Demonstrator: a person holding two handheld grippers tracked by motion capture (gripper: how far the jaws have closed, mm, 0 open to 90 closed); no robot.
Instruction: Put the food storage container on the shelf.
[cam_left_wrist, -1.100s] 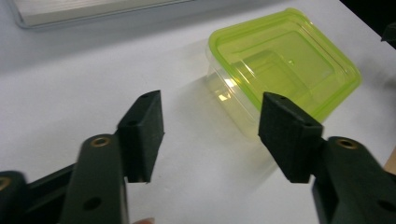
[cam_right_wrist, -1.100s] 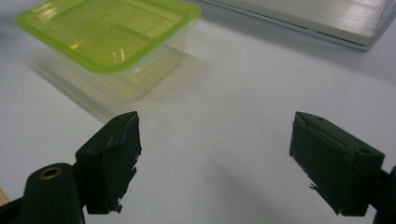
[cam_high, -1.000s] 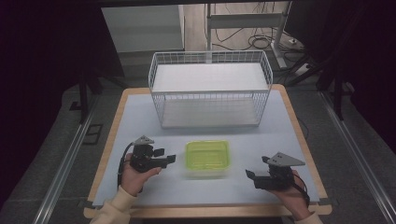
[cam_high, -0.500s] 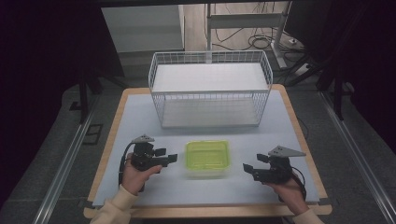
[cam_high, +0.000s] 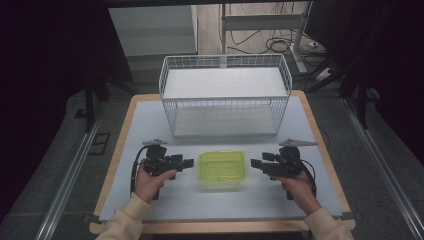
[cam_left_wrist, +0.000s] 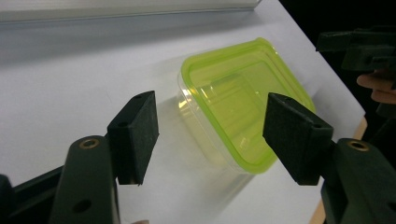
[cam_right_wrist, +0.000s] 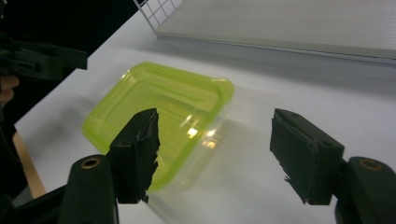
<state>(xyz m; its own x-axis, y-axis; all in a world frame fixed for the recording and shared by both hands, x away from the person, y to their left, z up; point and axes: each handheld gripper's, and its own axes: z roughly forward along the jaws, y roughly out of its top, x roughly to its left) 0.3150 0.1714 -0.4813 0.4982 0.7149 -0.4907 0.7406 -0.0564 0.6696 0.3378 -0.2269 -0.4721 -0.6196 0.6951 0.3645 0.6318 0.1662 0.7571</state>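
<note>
Lime-green lidded plastic container (cam_high: 222, 169) sits near the front middle of the desk (cam_high: 150, 120), lid up, flat on the white surface. Its long axis runs left to right across the desk; the body below the lid is clear. No label or writing legible on it.

Left tongs (cam_high: 189, 162) just left of the container, jaws apart, nothing between them. Right tongs (cam_high: 254, 163) just right of it, jaws apart and just been closing, nothing gripped. Both point inward at the container's short ends, apart from it.

White wire basket (cam_high: 224, 95) stands on the far half of the desk, well behind the container. Path between tongs and container is open. Cables (cam_high: 280, 46) on the floor beyond.
</note>
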